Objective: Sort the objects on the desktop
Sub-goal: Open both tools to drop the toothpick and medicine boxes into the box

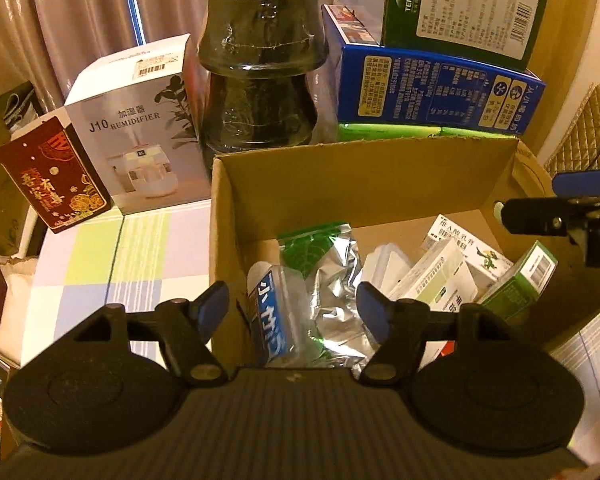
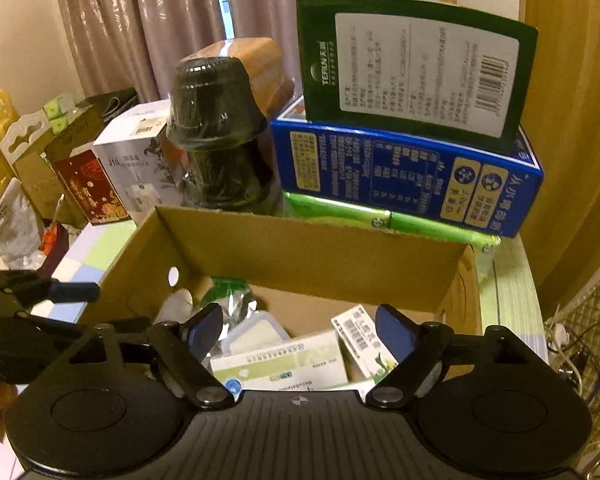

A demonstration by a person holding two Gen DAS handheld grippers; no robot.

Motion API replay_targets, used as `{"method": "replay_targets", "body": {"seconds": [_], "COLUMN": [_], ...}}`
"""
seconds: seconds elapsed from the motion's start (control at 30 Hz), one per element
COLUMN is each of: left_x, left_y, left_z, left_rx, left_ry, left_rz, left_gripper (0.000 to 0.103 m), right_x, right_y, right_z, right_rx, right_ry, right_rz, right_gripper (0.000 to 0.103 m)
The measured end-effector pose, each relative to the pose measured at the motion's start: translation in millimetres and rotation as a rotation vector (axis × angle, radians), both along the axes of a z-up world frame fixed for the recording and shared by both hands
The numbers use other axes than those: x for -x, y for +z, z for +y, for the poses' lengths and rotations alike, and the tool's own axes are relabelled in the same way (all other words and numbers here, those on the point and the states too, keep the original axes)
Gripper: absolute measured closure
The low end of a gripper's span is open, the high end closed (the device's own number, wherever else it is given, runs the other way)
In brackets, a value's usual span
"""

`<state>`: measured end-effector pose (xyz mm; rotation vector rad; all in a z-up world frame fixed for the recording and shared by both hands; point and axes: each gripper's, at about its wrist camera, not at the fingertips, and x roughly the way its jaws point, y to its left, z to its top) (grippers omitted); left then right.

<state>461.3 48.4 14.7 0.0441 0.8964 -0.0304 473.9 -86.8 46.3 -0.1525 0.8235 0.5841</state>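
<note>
Open carton (image 1: 364,176) on checked desk (image 1: 112,256), half full: blue-white pack (image 1: 270,312) lying long axis toward camera, foil pouch (image 1: 332,280) beside it with green end toward far wall, white medicine boxes (image 1: 440,276) and green box (image 1: 520,280) piled aslant at right side. Behind carton, close against far wall: two dark wrapped bowls (image 1: 260,64) stacked upside down, blue box (image 1: 436,88) on green packs (image 1: 420,132), dark green box (image 1: 460,8) on top. Left of carton: humidifier box (image 1: 140,136) upright, red box (image 1: 54,176) leaning just beside it.

Left claw (image 1: 292,306) over near edge of carton, tilted down, jaws apart, nothing clamped; one blue pad outside carton's left wall, the other above contents. Right claw (image 2: 298,330) also over carton, jaws wide, empty, medicine boxes (image 2: 284,360) below.

Right view only: brown bag (image 2: 256,68) behind bowls, hole in carton's left wall (image 2: 173,276), cables at far right, clear lidded tub (image 2: 256,332) among contents. Left view only: blue-white pack label, green box barcode. Each view catches the other claw at its edge
</note>
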Motion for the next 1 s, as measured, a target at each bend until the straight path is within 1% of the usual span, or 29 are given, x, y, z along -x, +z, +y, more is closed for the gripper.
{"method": "replay_targets", "body": {"seconds": [0.13,0.3,0.37,0.43,0.57,0.63,1.0], "left_x": [8,21,28,34,47,54,84], "left_y": [2,5,6,7,8,10,24], "left_z": [-3,-5,-6,-9,-11,-12,-17], "left_rx": [-0.030,-0.043,-0.064,-0.091,-0.115,-0.120,-0.114], "left_ry": [-0.002,-0.004,-0.010,-0.015,-0.017,-0.014,-0.009], "left_rz": [-0.009,-0.023,-0.036,-0.051,-0.059,-0.068,-0.092], "left_gripper": [0.034,0.028,0.023,0.022,0.017,0.014,0.008], "right_x": [10,24,29,33,39,43,67], "right_y": [-6,-11,-12,-11,-10,-8,2], "right_z": [-3,-8,-10,-15,-22,-25,-35], "right_rx": [0.032,0.052,0.060,0.061,0.071,0.073,0.089], "right_ry": [0.008,0.016,0.017,0.012,0.006,0.002,0.011], "right_rz": [-0.005,-0.007,-0.012,-0.016,-0.019,-0.021,-0.034], "right_gripper": [0.020,0.018,0.016,0.014,0.010,0.009,0.007]}}
